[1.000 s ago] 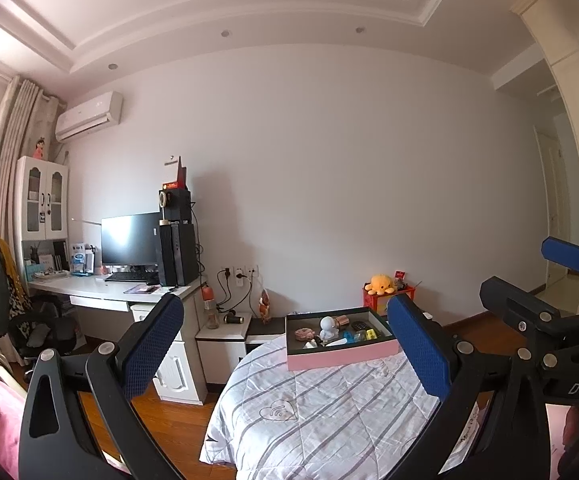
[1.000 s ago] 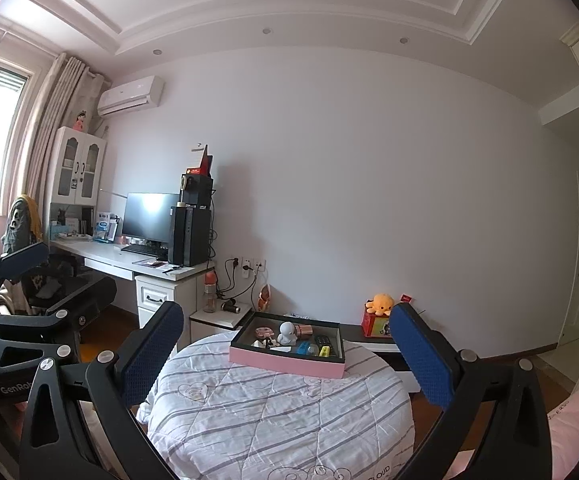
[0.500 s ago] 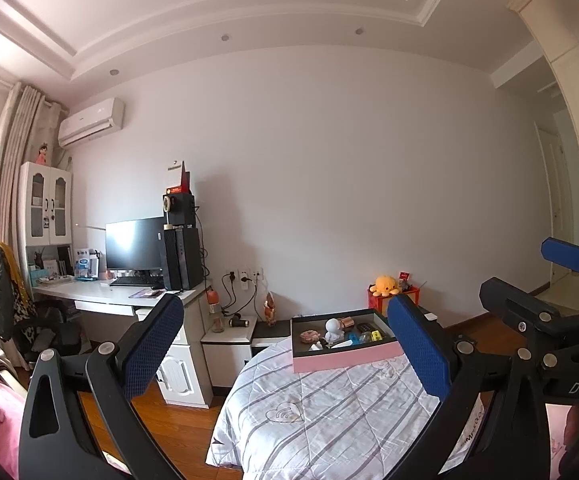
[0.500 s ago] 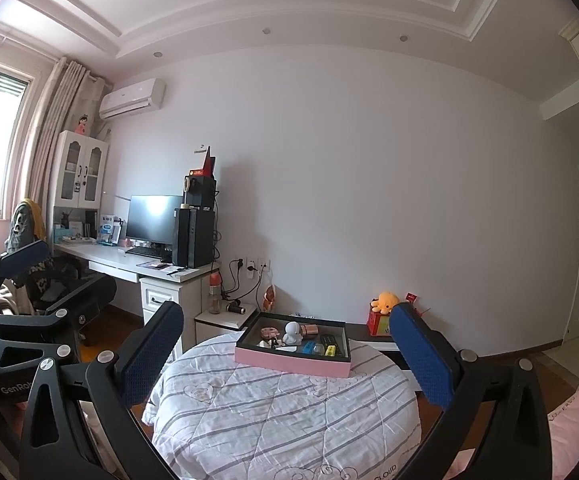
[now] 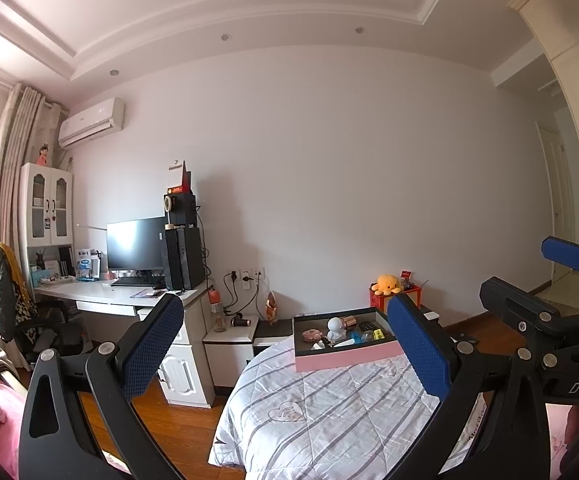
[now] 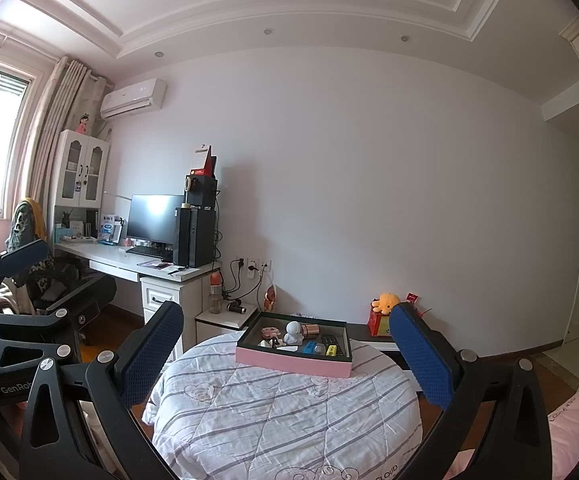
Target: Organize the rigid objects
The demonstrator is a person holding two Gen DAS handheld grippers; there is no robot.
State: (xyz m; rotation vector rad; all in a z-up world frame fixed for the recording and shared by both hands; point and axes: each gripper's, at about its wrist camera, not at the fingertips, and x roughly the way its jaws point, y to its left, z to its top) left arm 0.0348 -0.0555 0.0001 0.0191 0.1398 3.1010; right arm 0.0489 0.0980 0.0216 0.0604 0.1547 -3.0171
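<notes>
A pink-sided tray (image 5: 345, 356) (image 6: 289, 362) sits at the far edge of a round table with a striped quilt (image 5: 329, 408) (image 6: 273, 408). It holds several small objects: a white figurine (image 5: 335, 328) (image 6: 293, 333), a copper cylinder (image 6: 314, 331), a black remote (image 6: 331, 340), blue and yellow pieces (image 6: 320, 349) and a pink round item (image 6: 268, 332). My left gripper (image 5: 285, 344) is open and empty, well short of the tray. My right gripper (image 6: 287, 348) is open and empty, also well back from it.
A white desk (image 6: 129, 262) with a monitor (image 6: 155, 218) and a computer tower (image 6: 194, 236) stands at the left. A low nightstand (image 6: 225, 320) and a red box with an orange plush (image 6: 385, 304) sit behind the table. An office chair (image 5: 9, 300) is far left.
Both views have shifted slightly, so the tray and table sit a little further right and lower in the frames. Both grippers stay open and empty.
</notes>
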